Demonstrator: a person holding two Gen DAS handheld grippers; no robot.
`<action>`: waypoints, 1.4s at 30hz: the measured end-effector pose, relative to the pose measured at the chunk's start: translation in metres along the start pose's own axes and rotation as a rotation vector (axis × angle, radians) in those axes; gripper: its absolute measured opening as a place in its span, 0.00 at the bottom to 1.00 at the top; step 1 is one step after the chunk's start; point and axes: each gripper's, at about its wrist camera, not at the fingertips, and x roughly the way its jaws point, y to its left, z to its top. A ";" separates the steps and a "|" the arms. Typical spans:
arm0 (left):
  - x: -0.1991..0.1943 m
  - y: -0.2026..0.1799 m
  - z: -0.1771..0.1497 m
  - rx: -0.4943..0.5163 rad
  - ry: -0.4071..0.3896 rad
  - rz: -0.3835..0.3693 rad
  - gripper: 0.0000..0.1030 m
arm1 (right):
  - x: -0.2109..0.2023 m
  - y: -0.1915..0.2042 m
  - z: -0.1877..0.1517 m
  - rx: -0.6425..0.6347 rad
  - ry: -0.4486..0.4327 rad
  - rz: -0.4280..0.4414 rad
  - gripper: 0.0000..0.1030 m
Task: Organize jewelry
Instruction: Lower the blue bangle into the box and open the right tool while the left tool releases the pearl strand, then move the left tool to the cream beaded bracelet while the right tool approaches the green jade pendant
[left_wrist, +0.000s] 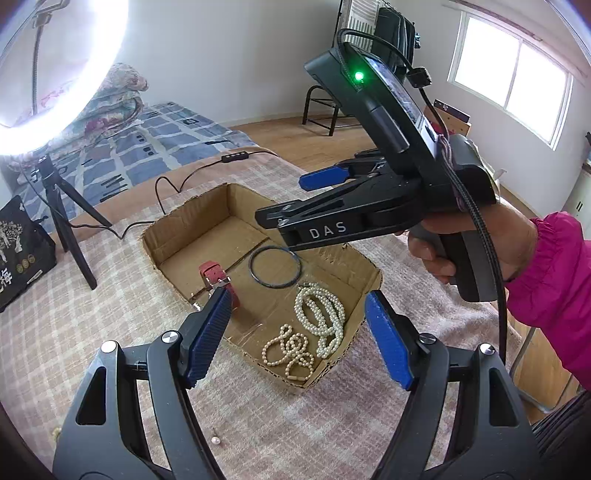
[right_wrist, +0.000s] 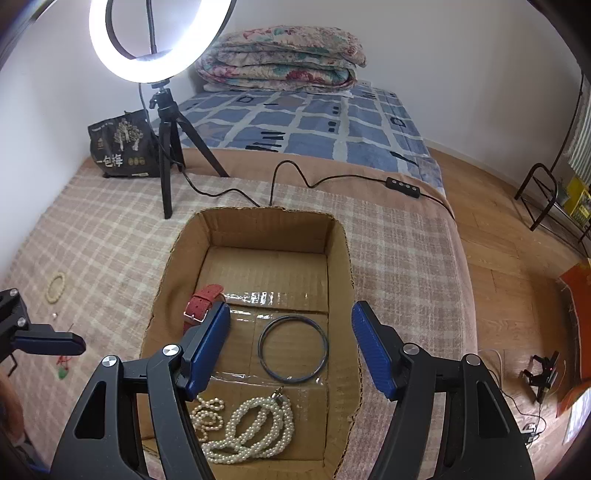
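Both hand-held grippers, left (left_wrist: 295, 339) and right (right_wrist: 290, 349), wide apart and empty above cardboard box (right_wrist: 340, 280) of pearls (right_wrist: 251, 428).

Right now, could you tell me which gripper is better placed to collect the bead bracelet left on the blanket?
Left, probably: the left gripper hangs open beside the bead bracelet, while the right gripper sits over the cardboard box.

Box (right_wrist: 338, 258): plain brown cardboard. Inside it: red watch strap (right_wrist: 201, 301), dark bangle (right_wrist: 293, 349), white pearl necklace (right_wrist: 258, 428), cream bead strand (left_wrist: 291, 350). Both grippers black with blue ribbed pads (right_wrist: 373, 349). Blanket (right_wrist: 92, 236): beige-pink plaid. Bedsheet (right_wrist: 314, 125): blue squares on white grid. Folded quilt (right_wrist: 280, 59): floral. Sleeve (left_wrist: 554, 288): magenta.
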 end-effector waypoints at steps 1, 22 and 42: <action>-0.001 0.001 0.000 -0.002 0.000 0.002 0.75 | 0.000 0.000 0.000 0.002 0.000 0.000 0.66; -0.086 0.028 -0.026 -0.023 -0.029 0.122 0.75 | -0.068 0.041 -0.017 0.033 -0.036 -0.047 0.66; -0.181 0.123 -0.101 -0.166 -0.052 0.355 0.75 | -0.108 0.150 -0.072 -0.005 -0.090 0.105 0.69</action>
